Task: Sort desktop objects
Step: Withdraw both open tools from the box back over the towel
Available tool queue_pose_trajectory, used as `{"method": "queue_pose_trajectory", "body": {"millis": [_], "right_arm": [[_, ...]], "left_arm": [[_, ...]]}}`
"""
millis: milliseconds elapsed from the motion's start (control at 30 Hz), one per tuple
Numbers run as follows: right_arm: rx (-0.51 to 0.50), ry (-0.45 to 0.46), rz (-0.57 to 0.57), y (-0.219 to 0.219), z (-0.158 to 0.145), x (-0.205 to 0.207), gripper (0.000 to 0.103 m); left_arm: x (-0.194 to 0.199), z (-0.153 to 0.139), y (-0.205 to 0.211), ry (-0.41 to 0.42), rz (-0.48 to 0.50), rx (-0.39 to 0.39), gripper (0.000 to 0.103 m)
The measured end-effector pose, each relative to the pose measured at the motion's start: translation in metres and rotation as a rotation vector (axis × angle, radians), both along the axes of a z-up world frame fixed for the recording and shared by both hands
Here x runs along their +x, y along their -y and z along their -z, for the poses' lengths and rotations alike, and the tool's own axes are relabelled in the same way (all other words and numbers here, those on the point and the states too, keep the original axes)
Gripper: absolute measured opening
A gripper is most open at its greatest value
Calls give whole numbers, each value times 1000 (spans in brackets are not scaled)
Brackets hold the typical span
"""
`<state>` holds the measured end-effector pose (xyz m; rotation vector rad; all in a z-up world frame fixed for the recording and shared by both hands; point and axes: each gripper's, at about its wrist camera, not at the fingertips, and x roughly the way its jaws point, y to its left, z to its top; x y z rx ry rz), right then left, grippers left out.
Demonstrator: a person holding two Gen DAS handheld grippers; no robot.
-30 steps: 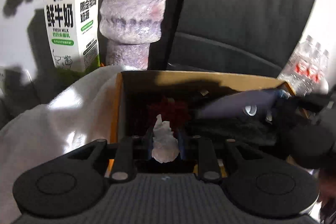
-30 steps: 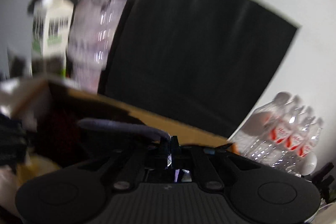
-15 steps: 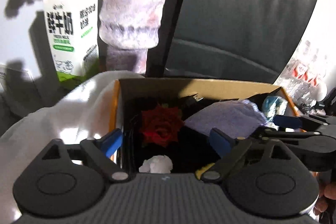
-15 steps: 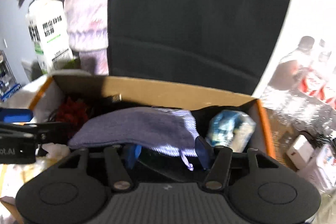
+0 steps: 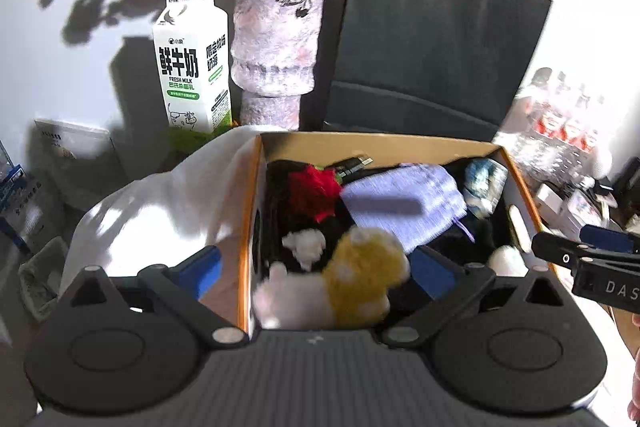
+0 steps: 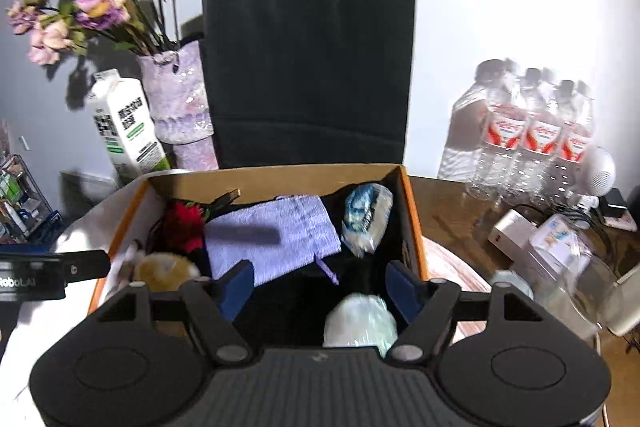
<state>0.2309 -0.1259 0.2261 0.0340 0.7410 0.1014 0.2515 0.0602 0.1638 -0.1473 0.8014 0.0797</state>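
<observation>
A cardboard box with orange edges holds a lavender cloth, a red fabric flower, a white crumpled tissue, a yellow and pink plush toy, a blue-and-white wrapped packet and a pale plastic bundle. My left gripper is open and empty above the box's near left side. My right gripper is open and empty above the box's near right side.
Behind the box stand a milk carton, a lavender vase with dried flowers and a black paper bag. Water bottles, chargers and small boxes lie right. A white cloth lies left.
Both grippers opened: the left let go of the tissue, the right let go of the lavender cloth, both now in the box. Both grippers have pulled back and up.
</observation>
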Motion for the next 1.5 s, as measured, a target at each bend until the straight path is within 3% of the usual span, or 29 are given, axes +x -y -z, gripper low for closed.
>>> {"method": "queue_pose_trajectory", "body": {"millis": [333,567,667,933,1067,1200,1500], "right_arm": [[46,96,-77,16,2,-115,78],[93,170,-97,25,34,-213,82],[85,219,-104,23,48,-257,85],[13,310,-76,2,103,-341,88],[-12,357,-27,-8,136,-367,88],[-51,323,-42,-19,160,-374,88],[-46,331,-42,-23,160,-373,88]], "left_arm": [[-121,16,22,118,22,24,103],[-220,46,25,197,128,-16,103],[-259,58,26,252,87,-27,103],[-340,110,54,359,39,59,103],[-347,141,66,332,68,91,103],[-346,152,71,321,83,99,103],[-344,162,69,287,85,102,103]]}}
